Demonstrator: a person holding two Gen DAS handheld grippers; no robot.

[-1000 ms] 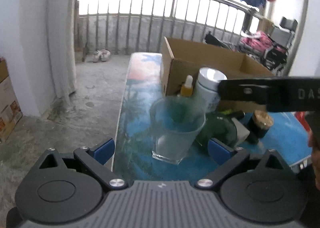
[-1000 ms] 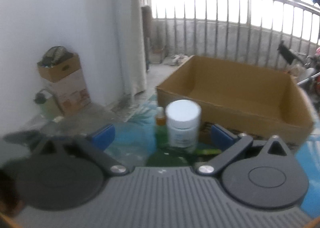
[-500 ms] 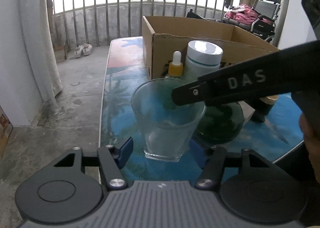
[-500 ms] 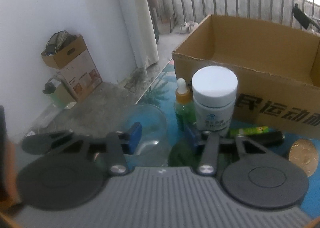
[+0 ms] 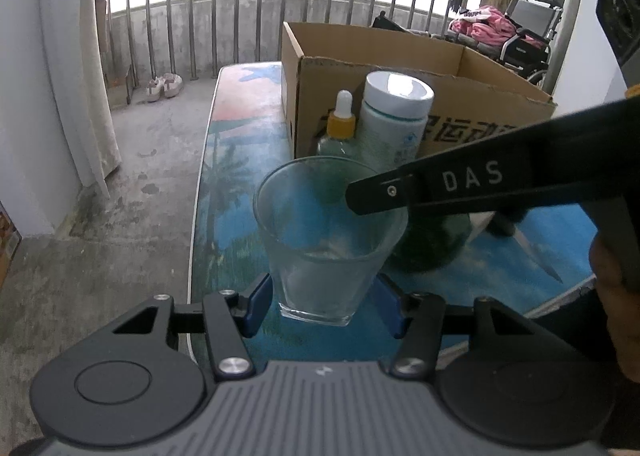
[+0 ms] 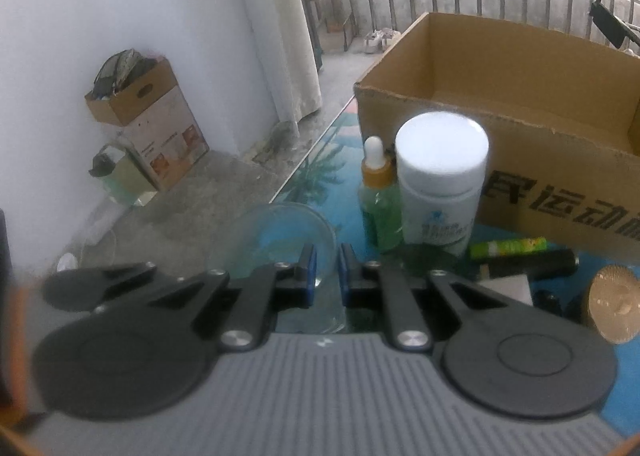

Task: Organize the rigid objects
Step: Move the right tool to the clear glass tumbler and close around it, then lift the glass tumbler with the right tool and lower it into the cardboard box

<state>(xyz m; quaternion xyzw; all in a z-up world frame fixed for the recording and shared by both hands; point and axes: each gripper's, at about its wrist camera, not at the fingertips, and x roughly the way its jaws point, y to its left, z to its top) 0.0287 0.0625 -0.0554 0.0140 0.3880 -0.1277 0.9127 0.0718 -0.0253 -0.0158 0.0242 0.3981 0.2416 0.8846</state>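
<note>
Left wrist view: left gripper [image 5: 322,302], previously spread wide, closing around the glass [image 5: 326,236]; right gripper [image 6: 325,276] now pinches its rim.

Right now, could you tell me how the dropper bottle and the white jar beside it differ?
The dropper bottle is slim, see-through green glass, with an orange collar and a small white bulb on top. The white jar is opaque, much wider and taller, with a flat white lid and a printed label. Both stand upright, side by side on the table, in front of the cardboard box.
</note>
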